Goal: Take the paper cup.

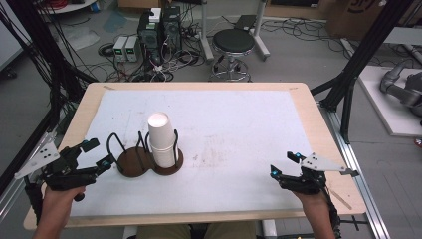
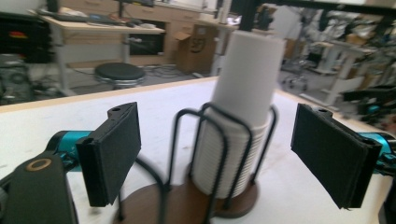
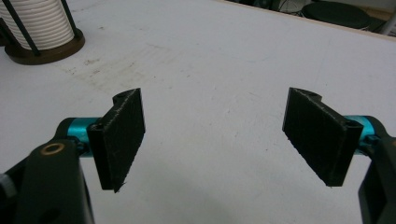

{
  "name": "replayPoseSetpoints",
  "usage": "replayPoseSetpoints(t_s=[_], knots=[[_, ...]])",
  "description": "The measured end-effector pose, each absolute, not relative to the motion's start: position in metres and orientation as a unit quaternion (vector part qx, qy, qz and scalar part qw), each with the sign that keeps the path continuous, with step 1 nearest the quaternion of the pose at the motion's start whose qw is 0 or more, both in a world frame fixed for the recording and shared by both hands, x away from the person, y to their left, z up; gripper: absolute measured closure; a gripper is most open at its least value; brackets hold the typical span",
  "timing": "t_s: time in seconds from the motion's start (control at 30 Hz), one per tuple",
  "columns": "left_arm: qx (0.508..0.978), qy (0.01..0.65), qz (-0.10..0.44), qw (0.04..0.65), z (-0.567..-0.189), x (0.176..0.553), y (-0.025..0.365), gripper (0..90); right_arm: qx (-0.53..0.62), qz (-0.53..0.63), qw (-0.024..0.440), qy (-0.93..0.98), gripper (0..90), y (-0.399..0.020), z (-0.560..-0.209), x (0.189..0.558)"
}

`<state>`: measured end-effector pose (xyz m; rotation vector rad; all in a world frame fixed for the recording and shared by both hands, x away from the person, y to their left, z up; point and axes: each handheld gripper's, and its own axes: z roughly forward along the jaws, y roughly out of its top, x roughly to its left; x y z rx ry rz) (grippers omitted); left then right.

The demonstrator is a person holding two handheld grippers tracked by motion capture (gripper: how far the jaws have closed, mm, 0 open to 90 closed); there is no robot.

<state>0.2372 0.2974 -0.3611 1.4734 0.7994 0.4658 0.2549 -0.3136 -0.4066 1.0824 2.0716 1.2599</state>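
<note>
The stack of white paper cups [image 1: 161, 139] sits upside down in the right-hand ring of a dark brown wooden holder [image 1: 149, 163] — two round discs joined together, each with thin black wire loops standing up around it. The left ring has nothing in it. From the left gripper view you can see the ribbed edges of the cup rims stacked tight, with the smooth tapered top cup poking well above the wire. All of this is on a scuffed white mat over a pale wood table [image 1: 318, 124], left of centre.

The left gripper [image 1: 98, 153] is just beside the holder's empty ring, flat black padded jaws spread wide with nothing between them. The right gripper [image 1: 284, 164] is well apart, over at the near right of the mat — jaws also released and gripping nothing.
</note>
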Motion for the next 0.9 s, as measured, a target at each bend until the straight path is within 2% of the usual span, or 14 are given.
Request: replayPoseSetpoints(t_s=[0.23,0.4,0.67,0.9], knots=[[0.677,0.322,0.167,0.64,-0.332,0.256,0.261,15.9,0.393,0.461,0.239,0.759,21.5,-0.311,-0.406,0.255],[0.69,0.314,0.164,0.631,-0.318,0.275,0.232,15.7,0.388,0.462,0.239,0.761,21.5,-0.309,-0.406,0.257],[0.69,0.333,0.162,0.622,-0.315,0.299,0.208,15.7,0.391,0.464,0.239,0.758,21.5,-0.312,-0.407,0.255],[0.708,0.331,0.163,0.602,-0.316,0.309,0.192,15.7,0.394,0.465,0.24,0.756,21.5,-0.315,-0.405,0.252]])
